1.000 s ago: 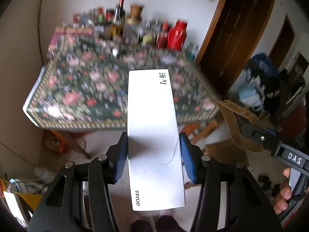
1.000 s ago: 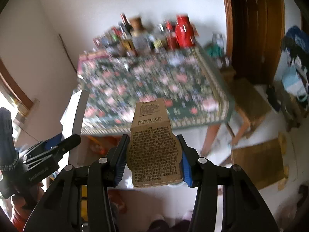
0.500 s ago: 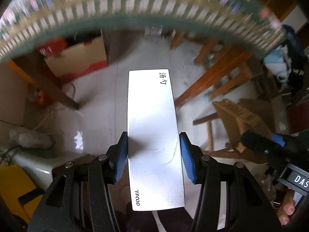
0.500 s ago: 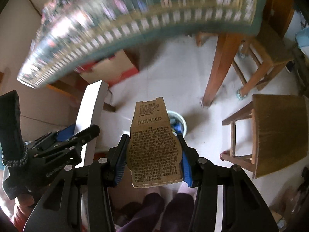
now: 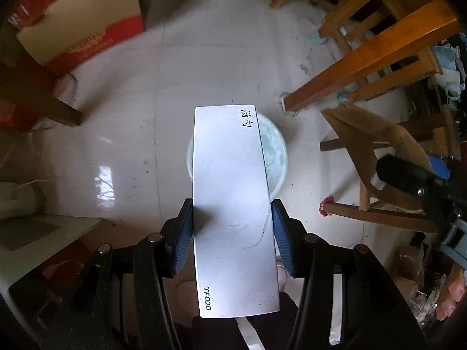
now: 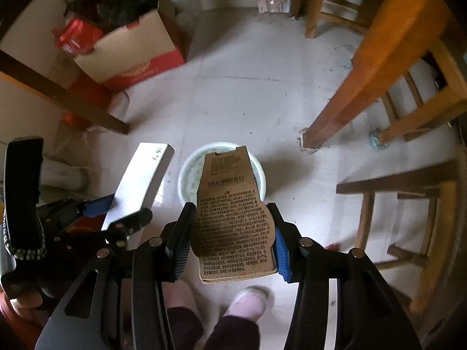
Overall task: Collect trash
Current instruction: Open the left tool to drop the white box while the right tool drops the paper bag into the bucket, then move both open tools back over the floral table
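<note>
**Both pieces of trash poised over the bin**

The left gripper (image 5: 232, 233) pinches a white carton (image 5: 233, 204) between its fingers; the right gripper (image 6: 232, 237) pinches a brown printed card package (image 6: 233, 227). Both hang above the pale round bin (image 6: 189, 172) on the floor at frame centre. The carrying step looks finished. Next comes release over the opening, though the bin's depth is hard to read.
</note>
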`<control>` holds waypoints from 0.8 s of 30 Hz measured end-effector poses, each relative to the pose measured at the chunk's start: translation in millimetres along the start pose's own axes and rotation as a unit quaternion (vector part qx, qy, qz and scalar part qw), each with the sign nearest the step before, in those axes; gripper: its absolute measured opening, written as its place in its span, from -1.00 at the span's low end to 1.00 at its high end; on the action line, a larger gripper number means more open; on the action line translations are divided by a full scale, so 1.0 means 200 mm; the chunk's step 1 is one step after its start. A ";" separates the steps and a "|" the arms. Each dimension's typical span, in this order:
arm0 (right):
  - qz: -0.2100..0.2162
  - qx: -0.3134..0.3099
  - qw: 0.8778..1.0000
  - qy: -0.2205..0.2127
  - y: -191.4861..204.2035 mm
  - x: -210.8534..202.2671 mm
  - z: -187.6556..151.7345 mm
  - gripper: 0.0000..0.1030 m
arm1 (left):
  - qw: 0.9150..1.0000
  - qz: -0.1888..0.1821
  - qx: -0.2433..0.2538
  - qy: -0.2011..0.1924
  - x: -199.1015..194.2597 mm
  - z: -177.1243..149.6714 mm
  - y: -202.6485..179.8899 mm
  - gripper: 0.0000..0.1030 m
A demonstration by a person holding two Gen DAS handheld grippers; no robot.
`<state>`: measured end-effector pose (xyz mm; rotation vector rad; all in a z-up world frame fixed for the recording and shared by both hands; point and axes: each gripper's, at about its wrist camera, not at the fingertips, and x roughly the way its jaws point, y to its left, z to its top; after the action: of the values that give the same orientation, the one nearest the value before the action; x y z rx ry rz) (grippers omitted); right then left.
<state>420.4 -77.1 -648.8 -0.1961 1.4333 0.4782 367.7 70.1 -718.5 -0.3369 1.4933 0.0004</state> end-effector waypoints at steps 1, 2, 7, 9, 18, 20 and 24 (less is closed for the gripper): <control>-0.001 -0.005 1.000 0.002 0.00 0.03 0.02 -0.13 | 1.000 -0.007 0.001 -0.002 0.05 0.01 0.01 -0.01; 0.000 -0.009 1.000 0.001 0.00 0.07 0.03 -0.13 | 1.000 -0.014 0.003 -0.006 0.08 0.02 0.01 -0.01; 0.035 -0.008 0.999 -0.004 0.00 0.18 0.07 -0.13 | 0.999 -0.035 0.016 -0.016 0.20 0.06 0.01 0.00; 0.042 -0.006 0.999 0.006 -0.01 0.24 0.07 -0.05 | 0.999 -0.034 0.009 -0.004 0.27 0.09 0.02 0.03; 0.054 0.012 0.998 0.037 -0.06 0.29 0.06 0.08 | 1.000 -0.014 0.012 0.000 0.25 0.11 0.03 0.07; 0.047 0.006 0.998 0.037 -0.05 0.25 0.07 0.08 | 1.000 -0.011 0.015 -0.003 0.19 0.12 0.04 0.07; 0.045 0.002 0.998 0.034 -0.05 0.15 0.09 0.08 | 1.000 -0.004 0.016 -0.012 0.02 0.14 0.01 0.07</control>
<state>442.3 -73.1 -677.1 -0.1455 1.5143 0.5467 393.8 78.0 -722.2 -0.3168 1.4666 -0.0257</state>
